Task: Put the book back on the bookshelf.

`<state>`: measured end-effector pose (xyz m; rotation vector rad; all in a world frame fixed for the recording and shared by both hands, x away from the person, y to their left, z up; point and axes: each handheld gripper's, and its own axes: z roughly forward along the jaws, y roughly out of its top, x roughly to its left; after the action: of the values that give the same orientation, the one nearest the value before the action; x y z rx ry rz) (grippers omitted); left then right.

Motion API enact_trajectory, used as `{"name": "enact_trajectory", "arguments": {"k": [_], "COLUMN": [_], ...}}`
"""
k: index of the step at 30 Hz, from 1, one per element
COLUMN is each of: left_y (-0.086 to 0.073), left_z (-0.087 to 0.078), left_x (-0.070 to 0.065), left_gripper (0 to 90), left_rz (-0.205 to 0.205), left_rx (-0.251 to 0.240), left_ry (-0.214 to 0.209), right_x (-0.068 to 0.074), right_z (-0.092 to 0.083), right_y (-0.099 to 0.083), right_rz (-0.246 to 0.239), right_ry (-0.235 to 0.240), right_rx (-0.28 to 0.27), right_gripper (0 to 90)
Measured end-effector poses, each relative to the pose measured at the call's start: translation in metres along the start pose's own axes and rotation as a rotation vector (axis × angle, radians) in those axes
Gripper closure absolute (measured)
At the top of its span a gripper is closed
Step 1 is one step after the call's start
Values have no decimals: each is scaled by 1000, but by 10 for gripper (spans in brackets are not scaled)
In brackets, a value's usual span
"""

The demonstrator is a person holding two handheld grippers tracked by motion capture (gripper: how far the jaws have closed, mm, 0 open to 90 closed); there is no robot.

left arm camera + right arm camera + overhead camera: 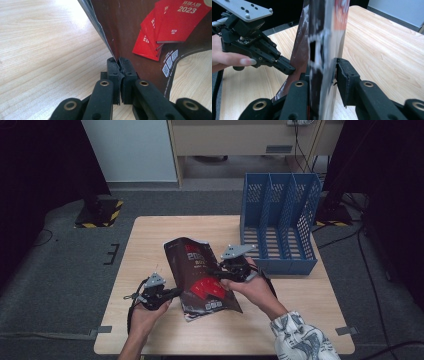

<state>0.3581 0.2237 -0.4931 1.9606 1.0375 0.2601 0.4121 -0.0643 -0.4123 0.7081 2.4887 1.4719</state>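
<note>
Dim overall in the high view, with black, underexposed corners at left and right and only the wooden table (150, 245) and the pale wall panel behind it fairly lit. Soft, low-resolution detail there; faint, diffuse shadows under the magazine (200, 275), suggesting light from overhead. Much brighter in the left gripper view: washed-out glare on the wood at upper left, sharp print on the glossy cover, slightly soft black jaws at the bottom edge. In the right gripper view, heavily blurred near edge of the magazine (322, 50) with white specular streaks, crisp background table, dark upper-left corner, mild wide-angle stretching near the borders.
</note>
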Motion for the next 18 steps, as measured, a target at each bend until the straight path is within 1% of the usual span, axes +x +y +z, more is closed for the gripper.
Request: {"name": "enact_trajectory", "arguments": {"k": [3,11,18], "left_y": [1,2,3], "left_z": [-1,-2,-4], "left_x": [0,-3,-4], "left_gripper": [880,880,880], "left_rz": [11,22,40], "left_rx": [-9,-31,-36], "left_ry": [2,-2,-2], "right_x": [0,-1,-1], "right_z": [-1,-3,-4], "right_y": [3,10,24], "right_rz": [-2,-5,-19], "right_ry": [-3,-9,-12], "right_rx": [-2,-13,-25], "right_gripper": [708,702,689]}}
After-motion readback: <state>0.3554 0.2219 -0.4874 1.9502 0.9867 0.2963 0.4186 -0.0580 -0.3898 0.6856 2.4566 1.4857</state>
